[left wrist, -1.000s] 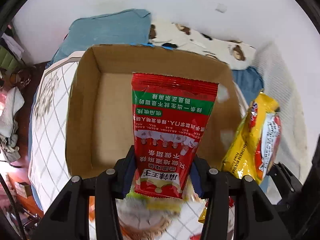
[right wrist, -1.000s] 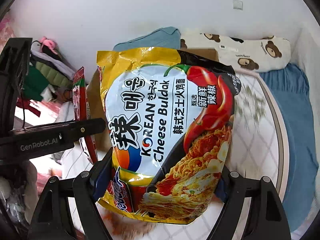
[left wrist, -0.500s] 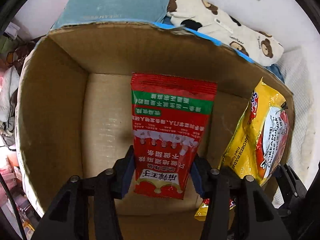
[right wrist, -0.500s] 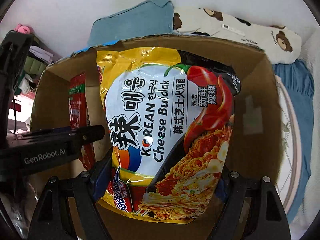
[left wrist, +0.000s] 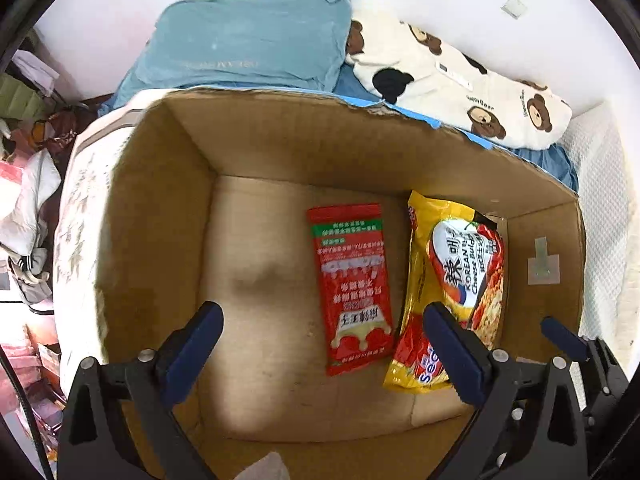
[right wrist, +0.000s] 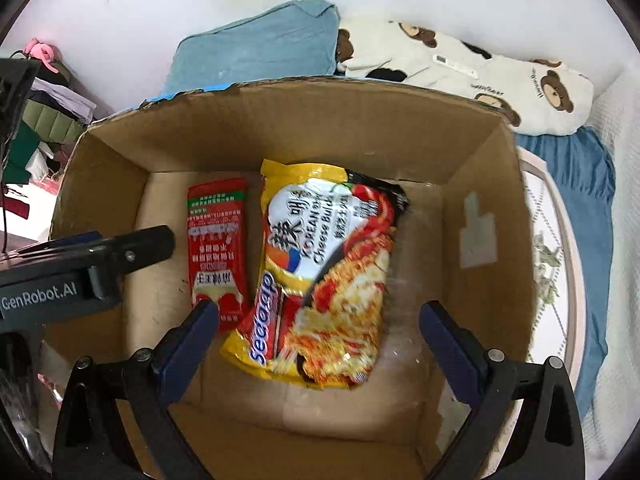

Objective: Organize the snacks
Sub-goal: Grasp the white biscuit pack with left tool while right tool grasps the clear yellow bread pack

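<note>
A red snack packet (left wrist: 352,288) lies flat on the floor of an open cardboard box (left wrist: 152,208). A yellow Korean cheese noodle bag (left wrist: 456,280) lies right beside it, to its right. My left gripper (left wrist: 324,352) is open and empty above the box's near side. My right gripper (right wrist: 318,340) is open and empty above the noodle bag (right wrist: 324,276). The red packet (right wrist: 216,248) and the box (right wrist: 480,184) also show in the right wrist view, with the left gripper's arm at the left edge.
The box sits on a patterned bed cover (left wrist: 76,216). Behind it lie a blue pillow (left wrist: 248,40) and a white bear-print pillow (left wrist: 460,80). Clothes and clutter (left wrist: 24,200) are at the far left. A white wall is behind.
Both grippers opened and let go of their packets, which now lie on the box floor. Both grippers have drawn back and up from the box.
</note>
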Tool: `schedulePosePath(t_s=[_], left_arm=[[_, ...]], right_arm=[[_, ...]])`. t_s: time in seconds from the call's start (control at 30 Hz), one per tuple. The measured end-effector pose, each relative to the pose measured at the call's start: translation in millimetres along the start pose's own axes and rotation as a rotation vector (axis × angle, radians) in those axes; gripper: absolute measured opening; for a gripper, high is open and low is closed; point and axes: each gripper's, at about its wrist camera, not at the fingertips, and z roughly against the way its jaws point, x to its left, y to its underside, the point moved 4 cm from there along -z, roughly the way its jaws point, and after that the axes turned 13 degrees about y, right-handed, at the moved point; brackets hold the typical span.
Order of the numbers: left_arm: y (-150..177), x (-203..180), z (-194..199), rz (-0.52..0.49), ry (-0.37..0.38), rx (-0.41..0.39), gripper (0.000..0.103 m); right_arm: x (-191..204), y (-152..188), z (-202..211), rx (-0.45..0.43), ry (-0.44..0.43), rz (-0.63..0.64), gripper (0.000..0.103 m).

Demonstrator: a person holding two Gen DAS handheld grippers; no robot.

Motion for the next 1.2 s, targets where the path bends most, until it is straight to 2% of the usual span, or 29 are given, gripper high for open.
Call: schedulePosePath(t_s=[0.2, 0.37, 0.53, 0.67, 0.8, 0.87, 0.93, 0.97, 1.03, 1.1, 1.2], left_arm=[[31, -9, 26, -0.036, -0.020, -0.089, 0.102], [62, -20, 60, -0.072, -0.011, -0.171, 0.102], [91, -34, 96, -0.119, -0.009, -0.244, 0.102], [122, -38, 118, -0.156, -0.030, -0.273, 0.102], [167, -19, 107, -0.138, -0.092, -0.229, 0.102], [190, -2, 88, -0.091, -0.075, -0.165, 0.102], [216, 23, 58, -0.003, -0.049, -0.088, 0.102], [227, 33, 42, 0.029, -0.042, -0.049, 0.100], [245, 52, 15, 0.095, -0.036, 0.007, 0.088], [257, 61, -2, 0.141, -0.027, 0.044, 0.084], [266, 73, -17, 0.213, -0.013, 0.058, 0.084]], right_arm=[[-15, 26, 27, -0.084, 0.044, -0.022, 0.102], [-27, 53, 67, -0.165, 0.051, -0.050, 0.102], [-36, 83, 111, -0.240, 0.018, -0.084, 0.102], [-41, 114, 133, -0.259, -0.045, -0.125, 0.102], [-42, 153, 128, -0.208, -0.134, -0.180, 0.102], [-38, 171, 115, -0.176, -0.180, -0.200, 0.099], [-31, 189, 95, -0.124, -0.230, -0.221, 0.079], [-25, 196, 82, -0.088, -0.249, -0.219, 0.075], [-12, 206, 58, -0.039, -0.251, -0.206, 0.073], [3, 211, 36, -0.003, -0.240, -0.193, 0.073], [17, 210, 11, 0.034, -0.229, -0.212, 0.073]])
